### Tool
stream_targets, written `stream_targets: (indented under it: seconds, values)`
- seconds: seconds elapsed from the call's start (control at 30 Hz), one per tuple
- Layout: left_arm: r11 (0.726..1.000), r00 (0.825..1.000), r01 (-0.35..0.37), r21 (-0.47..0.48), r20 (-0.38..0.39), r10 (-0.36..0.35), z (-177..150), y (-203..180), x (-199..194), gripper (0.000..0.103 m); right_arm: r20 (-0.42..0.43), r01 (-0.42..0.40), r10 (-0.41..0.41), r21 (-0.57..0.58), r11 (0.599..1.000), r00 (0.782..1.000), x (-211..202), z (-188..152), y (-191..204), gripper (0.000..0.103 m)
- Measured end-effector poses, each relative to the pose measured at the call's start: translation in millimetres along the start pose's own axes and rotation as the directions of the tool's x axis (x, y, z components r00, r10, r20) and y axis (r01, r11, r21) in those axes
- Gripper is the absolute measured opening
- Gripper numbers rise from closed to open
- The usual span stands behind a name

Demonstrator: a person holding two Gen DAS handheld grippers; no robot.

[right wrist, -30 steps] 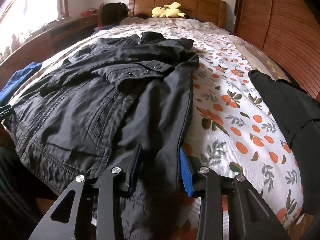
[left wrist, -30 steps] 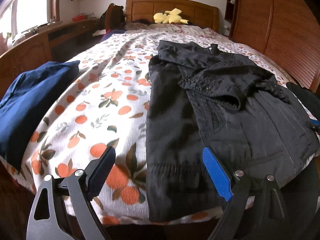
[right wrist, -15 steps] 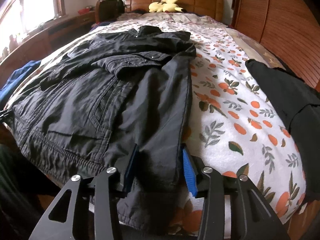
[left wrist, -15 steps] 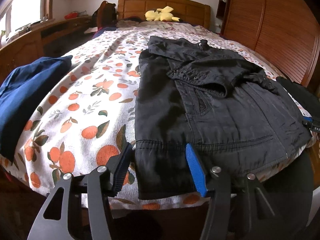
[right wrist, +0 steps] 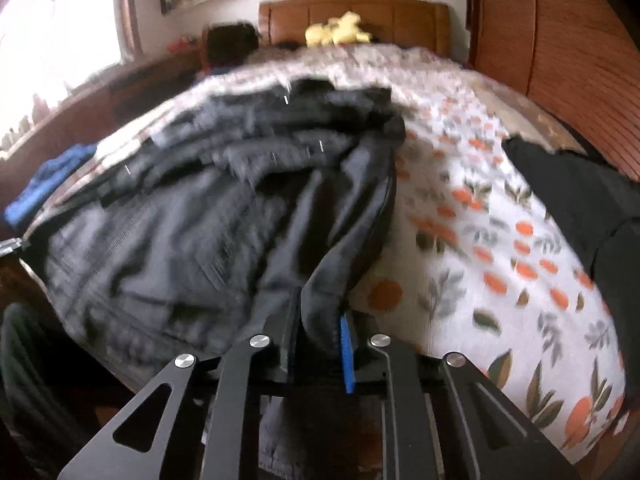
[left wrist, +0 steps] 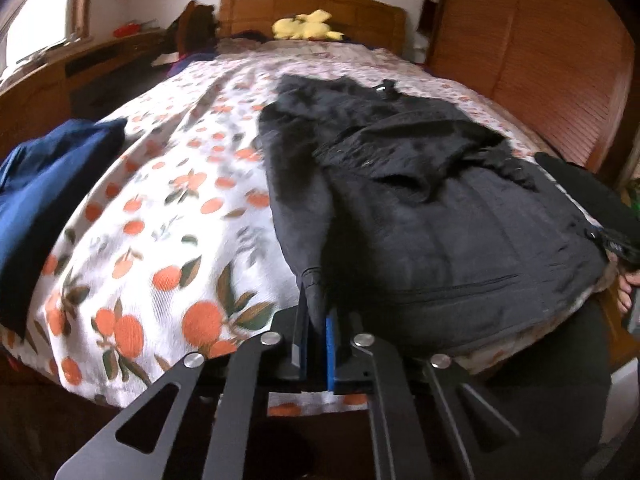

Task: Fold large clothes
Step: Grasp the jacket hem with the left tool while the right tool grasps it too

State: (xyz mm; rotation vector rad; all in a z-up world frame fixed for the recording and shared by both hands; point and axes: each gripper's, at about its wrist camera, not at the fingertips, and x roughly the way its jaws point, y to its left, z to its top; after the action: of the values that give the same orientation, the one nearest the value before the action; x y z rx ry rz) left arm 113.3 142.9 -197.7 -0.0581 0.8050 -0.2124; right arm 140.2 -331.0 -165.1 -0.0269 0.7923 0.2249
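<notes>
A black jacket (left wrist: 420, 208) is spread on a bed (left wrist: 168, 216) covered with a white sheet printed with oranges and leaves; in the left wrist view it fills the area from the centre out to 3 o'clock, its collar end lying toward 12 o'clock and its hem at the near edge of the mattress. The left gripper (left wrist: 316, 320) is seen at 6 o'clock, clenched on the jacket's hem corner, a narrow fold of black cloth being pinched between the black pad and the blue pad. In the right wrist view, which is blurred, the jacket (right wrist: 224, 216) is seen from the centre toward 9 o'clock. The right gripper (right wrist: 320, 332) is at 6 o'clock with its jaws closing, and a thick bunch of the jacket's hem is pressed between them, some cloth hanging below the jaws. A folded blue garment (left wrist: 44, 192) is laid at 9 o'clock in the left view, near the bed's edge and well apart from the jacket. A second black garment (right wrist: 576, 208) is placed at 3 o'clock in the right view, apart from the jacket with patterned sheet between them. A yellow plush toy (left wrist: 306, 26) is seen at 12 o'clock against the wooden headboard (left wrist: 316, 8). A wooden slatted wall (left wrist: 532, 60) is found at about 2 o'clock.
</notes>
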Motion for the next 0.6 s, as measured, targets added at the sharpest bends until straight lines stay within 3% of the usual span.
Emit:
stream_targets:
  seconds: [0.17, 0.3, 0.6]
  values:
    - [0.999, 0.993, 0.036, 0.024, 0.108, -0.039, 37, -23, -47, 0.004, 0.131, -0.072, 0.069, 0.017, 0.997, 0.989, -42, 43, -1, 0.011]
    - [0.997, 0.979, 0.034, 0.063, 0.199, -0.046, 71, -48, -85, 0.003, 0.205, -0.072, 0.073, -0.013, 0.997, 0.976, -75, 76, 9, 0.008]
    - [0.989, 0.913, -0.017, 0.150, 0.404, -0.045, 152, -94, -182, 0.003, 0.413, -0.053, 0.068, -0.048, 0.997, 0.908, -183, 141, 1, 0.007]
